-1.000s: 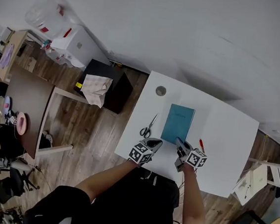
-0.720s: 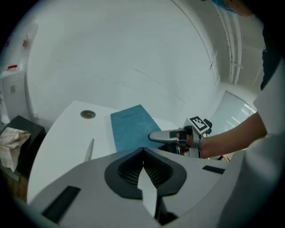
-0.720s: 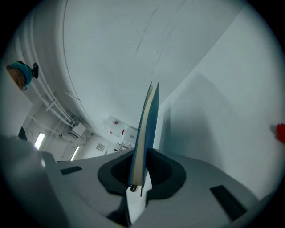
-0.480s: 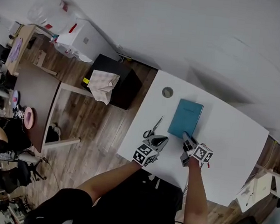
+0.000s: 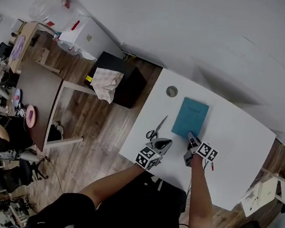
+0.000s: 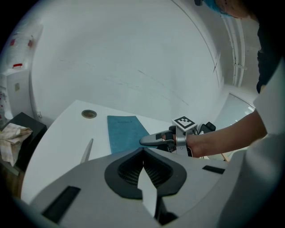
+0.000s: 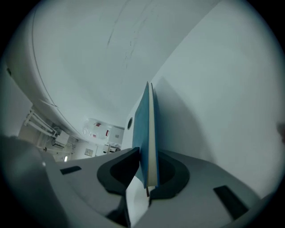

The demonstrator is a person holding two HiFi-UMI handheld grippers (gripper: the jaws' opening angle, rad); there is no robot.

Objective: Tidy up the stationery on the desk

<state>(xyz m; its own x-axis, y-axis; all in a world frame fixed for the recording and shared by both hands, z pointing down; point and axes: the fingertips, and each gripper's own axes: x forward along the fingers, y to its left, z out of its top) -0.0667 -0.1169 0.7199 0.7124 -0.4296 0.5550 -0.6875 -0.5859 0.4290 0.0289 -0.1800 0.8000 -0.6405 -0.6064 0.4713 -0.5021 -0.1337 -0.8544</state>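
Observation:
A teal notebook (image 5: pixel 192 117) lies on the white desk (image 5: pixel 233 141). My right gripper (image 5: pixel 192 140) is at its near edge, shut on it. In the right gripper view the notebook (image 7: pixel 144 129) stands edge-on between the jaws of the right gripper (image 7: pixel 147 178). A pair of scissors (image 5: pixel 155 129) lies left of the notebook. My left gripper (image 5: pixel 162 144) hovers just right of the scissors' handles, shut and empty. From the left gripper (image 6: pixel 143 152) I see the notebook (image 6: pixel 124 135), the scissors (image 6: pixel 87 151) and the right gripper (image 6: pixel 149 140). A red pen (image 5: pixel 211 165) peeks out beside the right gripper's cube.
A round cable grommet (image 5: pixel 171 91) sits near the desk's far left corner. Off the desk's left side stands a black cabinet (image 5: pixel 122 86) with a crumpled cloth (image 5: pixel 106 83) on it. Farther left is a wooden table (image 5: pixel 36 92). A wall runs behind the desk.
My right gripper has sunk and rolled at the notebook's near edge. The left gripper has shifted slightly and stays shut. The head view has drifted a little.

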